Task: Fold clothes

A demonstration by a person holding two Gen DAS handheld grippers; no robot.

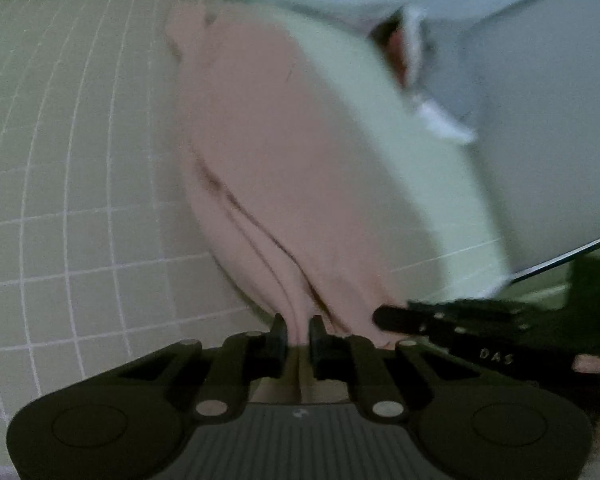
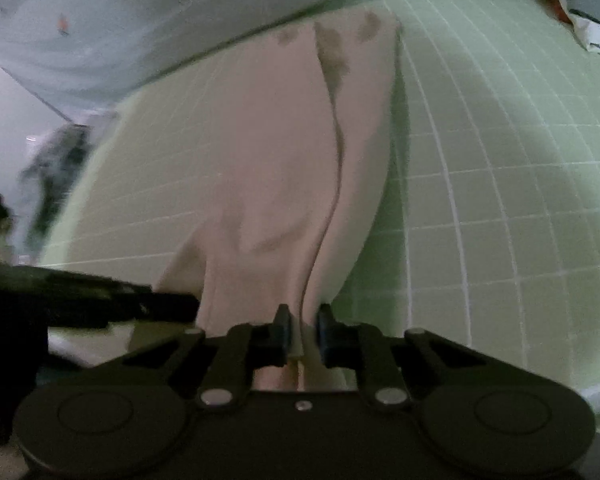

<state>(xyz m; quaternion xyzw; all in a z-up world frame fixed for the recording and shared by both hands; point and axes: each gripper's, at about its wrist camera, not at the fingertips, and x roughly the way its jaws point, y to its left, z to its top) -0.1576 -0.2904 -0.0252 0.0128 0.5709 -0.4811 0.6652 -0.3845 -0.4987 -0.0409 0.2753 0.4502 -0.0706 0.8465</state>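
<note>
**Now both grippers are pinching the near edge of one pink garment**

Clearly one pink garment (image 1: 284, 152) is lying on the green gridded mat (image 1: 68, 168), and two grippers are holding it. In the left wrist view the left gripper (image 1: 298, 334) is clamped on a gathered fold at the bottom centre of the frame, with cloth showing between its pads. In the right wrist view the right gripper (image 2: 302, 326) is likewise squeezing the same garment (image 2: 284, 168) at bottom centre.

From each gripper the cloth is running away toward the top of the frame, so its long axis is pointing from the grippers to the mat's far edge. Neither hand is nearer; both are sitting at the near end, close beside each other, each showing at the lower side of the other's view.

The frames are blurred, so the kind of garment is probably not tellable. The coming fold is likely carrying this near edge along that axis toward the far end.
</note>
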